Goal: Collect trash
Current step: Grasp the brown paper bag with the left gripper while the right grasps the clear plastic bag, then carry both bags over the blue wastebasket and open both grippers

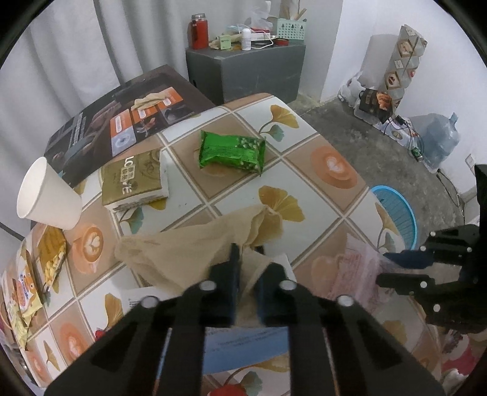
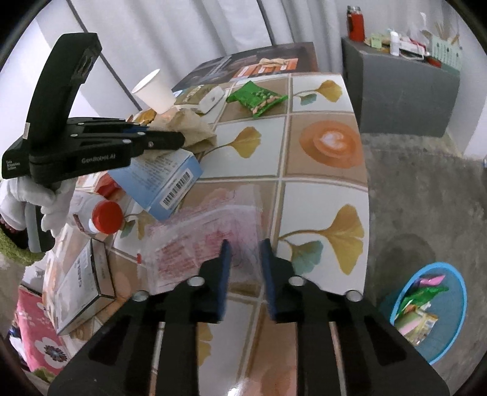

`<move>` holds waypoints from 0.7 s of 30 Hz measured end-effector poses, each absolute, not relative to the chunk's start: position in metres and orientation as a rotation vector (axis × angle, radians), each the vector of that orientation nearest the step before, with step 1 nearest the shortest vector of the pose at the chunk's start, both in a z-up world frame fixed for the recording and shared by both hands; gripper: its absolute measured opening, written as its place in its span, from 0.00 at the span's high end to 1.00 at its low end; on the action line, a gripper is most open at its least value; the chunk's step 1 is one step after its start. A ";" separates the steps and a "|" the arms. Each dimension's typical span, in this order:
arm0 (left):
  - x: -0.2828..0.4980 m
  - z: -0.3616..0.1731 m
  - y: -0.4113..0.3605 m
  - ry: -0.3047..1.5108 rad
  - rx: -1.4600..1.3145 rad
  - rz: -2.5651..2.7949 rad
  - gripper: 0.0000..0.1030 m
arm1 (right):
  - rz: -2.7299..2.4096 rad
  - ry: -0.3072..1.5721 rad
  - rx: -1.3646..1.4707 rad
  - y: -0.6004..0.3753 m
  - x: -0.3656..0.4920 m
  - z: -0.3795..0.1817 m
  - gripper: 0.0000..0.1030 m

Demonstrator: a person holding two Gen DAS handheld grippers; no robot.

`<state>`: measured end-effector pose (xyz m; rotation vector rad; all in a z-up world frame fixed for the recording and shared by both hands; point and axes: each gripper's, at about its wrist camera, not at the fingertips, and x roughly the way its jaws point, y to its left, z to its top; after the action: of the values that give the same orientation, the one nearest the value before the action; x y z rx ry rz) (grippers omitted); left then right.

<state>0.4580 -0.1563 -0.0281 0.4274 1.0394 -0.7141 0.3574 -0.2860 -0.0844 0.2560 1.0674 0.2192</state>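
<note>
The left gripper (image 1: 245, 274) is pinching the beige tissue (image 1: 194, 246) near the table's (image 2: 322, 195) near edge. The right gripper (image 2: 245, 259) is hovering part-open and empty over a clear wrapper (image 2: 207, 231). Next, probably, carrying the tissue to the blue bin (image 2: 456, 332) on the floor.

Landmark: grey cabinet (image 1: 246, 73), against the wall beyond the table (image 1: 304, 158).
- On its top: red flask (image 1: 199, 32) at the left end, white bottle (image 1: 246, 39) mid-top, green perforated holder (image 1: 290, 29) at the right end.
- Left of the cabinet: dark printed box (image 1: 127, 118), abutting the table's far edge.
- Right of the cabinet, along the wall: tall patterned pack (image 1: 403, 64), upright; farther right, water jug (image 1: 439, 140) on the concrete floor.
- Behind the cabinet: pale curtain (image 1: 76, 45).
</note>
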 end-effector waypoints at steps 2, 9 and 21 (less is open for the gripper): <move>0.457 -0.026 -0.153 1.036 0.415 -0.711 0.97 | 0.223 1.066 0.274 -0.286 0.355 -0.084 0.88; 0.448 0.000 -0.133 0.979 0.358 -0.703 0.98 | 0.218 1.027 0.334 -0.290 0.339 -0.070 0.95; 0.400 0.076 -0.105 0.838 0.296 -0.721 0.98 | 0.149 0.947 0.383 -0.310 0.296 -0.031 0.97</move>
<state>0.4002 -0.1046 0.0757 0.2958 0.8375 -0.7212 0.2962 -0.3102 -0.0308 0.3833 0.9474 0.1493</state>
